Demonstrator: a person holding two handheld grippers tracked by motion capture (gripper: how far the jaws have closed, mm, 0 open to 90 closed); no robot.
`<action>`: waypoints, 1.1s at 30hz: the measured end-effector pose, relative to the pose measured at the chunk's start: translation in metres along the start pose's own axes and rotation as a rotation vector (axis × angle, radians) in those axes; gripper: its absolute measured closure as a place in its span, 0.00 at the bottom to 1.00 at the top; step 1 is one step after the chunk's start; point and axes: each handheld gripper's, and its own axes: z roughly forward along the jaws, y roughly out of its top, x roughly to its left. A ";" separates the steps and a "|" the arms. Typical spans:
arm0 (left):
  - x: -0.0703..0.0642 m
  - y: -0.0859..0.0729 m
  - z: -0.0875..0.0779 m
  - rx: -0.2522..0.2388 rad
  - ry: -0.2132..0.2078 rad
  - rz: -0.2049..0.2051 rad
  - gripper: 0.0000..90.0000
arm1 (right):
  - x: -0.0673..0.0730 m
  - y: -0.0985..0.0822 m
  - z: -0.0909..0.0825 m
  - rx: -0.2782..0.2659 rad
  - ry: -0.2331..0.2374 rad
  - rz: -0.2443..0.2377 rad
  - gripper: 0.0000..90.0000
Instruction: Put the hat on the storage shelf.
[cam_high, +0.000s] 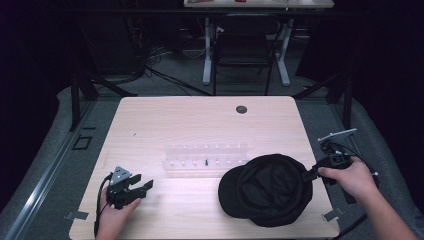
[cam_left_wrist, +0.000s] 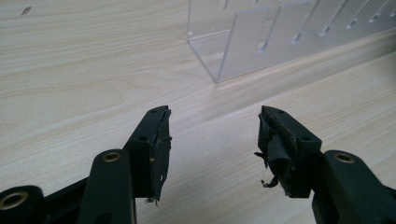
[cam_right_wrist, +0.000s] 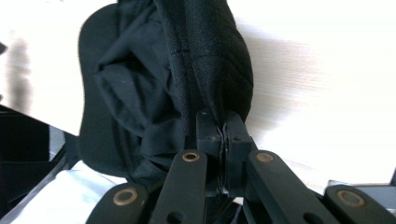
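Now, notes from this moment:
Right gripper (cam_high: 306, 174): your jaws are pressed together on the rim fabric of the black cap (cam_high: 270, 190), at its right edge. In the right gripper view the pads meet on a fold of the cloth, with no gap between them.
Black cap: it sits on the near right part of the wooden table (cam_high: 165, 120), opening turned up so the lining shows. The brim points toward the middle of the table. The side you pinch is raised a little off the wood; the rest rests on it.
Left gripper (cam_high: 143, 187): your jaws stand spread, with nothing between the pads, and only bare wood lies under them. It rests low over the near left part of the table, well apart from the cap.
Clear plastic rack (cam_high: 205, 159): it stands in the middle of the table, between the two grippers and just behind the cap. In the left gripper view its near corner is ahead of the spread jaws, not touching them.
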 end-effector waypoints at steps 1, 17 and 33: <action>0.000 0.000 0.000 0.000 0.001 -0.004 0.49 | 0.003 0.000 -0.002 0.000 0.002 -0.004 0.98; 0.001 0.000 0.000 -0.001 -0.001 -0.006 0.49 | 0.034 0.006 -0.028 -0.008 0.214 -0.004 0.98; 0.001 0.000 -0.001 -0.002 0.002 -0.009 0.49 | 0.059 0.008 -0.047 -0.056 0.337 -0.041 0.98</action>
